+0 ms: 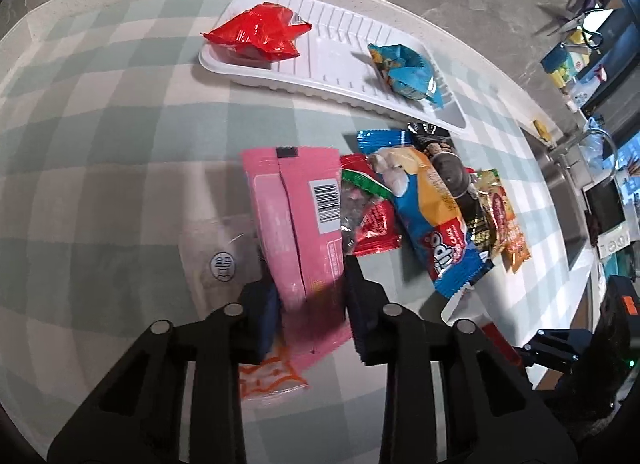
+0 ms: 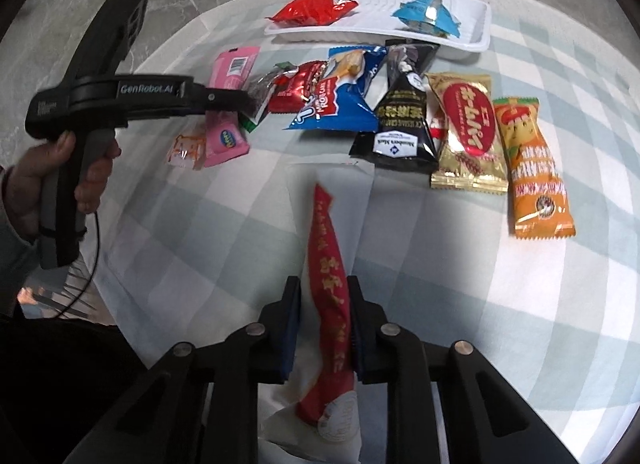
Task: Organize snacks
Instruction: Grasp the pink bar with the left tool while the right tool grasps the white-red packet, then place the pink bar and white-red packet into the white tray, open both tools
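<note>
The left gripper [image 1: 310, 296] pinches the near end of a pink snack packet [image 1: 292, 223], which stretches forward from its fingers. Beyond its tips sits a white tray [image 1: 340, 79] holding a red bag [image 1: 260, 33] and a blue bag [image 1: 408, 67]. The right gripper [image 2: 324, 324] clamps a red-and-white packet [image 2: 328, 284]; other snacks lie ahead.

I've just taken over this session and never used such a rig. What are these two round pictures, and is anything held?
Each picture comes from a fisheye camera riding on a hand-held gripper, looking along its two fingers. The left hand-held gripper is closing around a pink packet on the checked tablecloth. The right hand-held gripper pinches a red-and-white packet. More snacks lie in a loose row; a red bag and a blue bag already sit in the white tray.
</note>
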Demonstrator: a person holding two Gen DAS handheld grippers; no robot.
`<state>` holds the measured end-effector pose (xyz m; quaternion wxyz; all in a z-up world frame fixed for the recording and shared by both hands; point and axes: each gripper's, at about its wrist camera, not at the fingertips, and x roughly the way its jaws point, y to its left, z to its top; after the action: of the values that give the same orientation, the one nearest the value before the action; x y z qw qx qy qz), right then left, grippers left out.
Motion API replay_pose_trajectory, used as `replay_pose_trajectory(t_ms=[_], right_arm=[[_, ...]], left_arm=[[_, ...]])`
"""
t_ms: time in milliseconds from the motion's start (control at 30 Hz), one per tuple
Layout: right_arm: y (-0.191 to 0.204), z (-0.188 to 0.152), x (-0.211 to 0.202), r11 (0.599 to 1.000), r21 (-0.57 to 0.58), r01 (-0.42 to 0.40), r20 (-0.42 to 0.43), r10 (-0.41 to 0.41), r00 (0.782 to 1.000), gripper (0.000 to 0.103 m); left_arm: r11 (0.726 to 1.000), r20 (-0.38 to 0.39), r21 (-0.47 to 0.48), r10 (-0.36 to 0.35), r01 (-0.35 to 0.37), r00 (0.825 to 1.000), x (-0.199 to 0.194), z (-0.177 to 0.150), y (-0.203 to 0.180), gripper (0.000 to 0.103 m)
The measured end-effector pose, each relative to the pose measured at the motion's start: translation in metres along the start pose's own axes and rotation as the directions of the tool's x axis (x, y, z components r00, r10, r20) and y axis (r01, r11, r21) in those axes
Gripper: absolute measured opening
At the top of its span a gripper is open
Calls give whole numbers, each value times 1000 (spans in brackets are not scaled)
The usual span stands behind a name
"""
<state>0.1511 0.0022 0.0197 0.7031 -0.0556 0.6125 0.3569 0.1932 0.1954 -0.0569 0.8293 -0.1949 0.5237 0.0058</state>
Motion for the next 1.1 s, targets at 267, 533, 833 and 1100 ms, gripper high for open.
replay_pose_trajectory(t_ms=[267, 533, 833, 1100], right_arm=[[-28, -9, -10, 971, 159, -180, 11, 180, 984, 22], [-45, -10, -22, 896, 272, -351, 72, 345, 936, 22], [-52, 11, -33, 809, 333, -485, 173, 453, 875, 22], [-64, 31, -43, 779, 354, -518, 241, 459, 855, 22]], left_arm=[[997, 22, -18, -80, 80, 997, -18, -3, 7, 25], [986, 43, -45, -157, 159, 987, -40, -2, 13, 25], [975, 53, -22, -219, 220, 974, -51, 11, 4, 25], [967, 54, -16, -255, 256, 965, -51, 30, 2, 25]])
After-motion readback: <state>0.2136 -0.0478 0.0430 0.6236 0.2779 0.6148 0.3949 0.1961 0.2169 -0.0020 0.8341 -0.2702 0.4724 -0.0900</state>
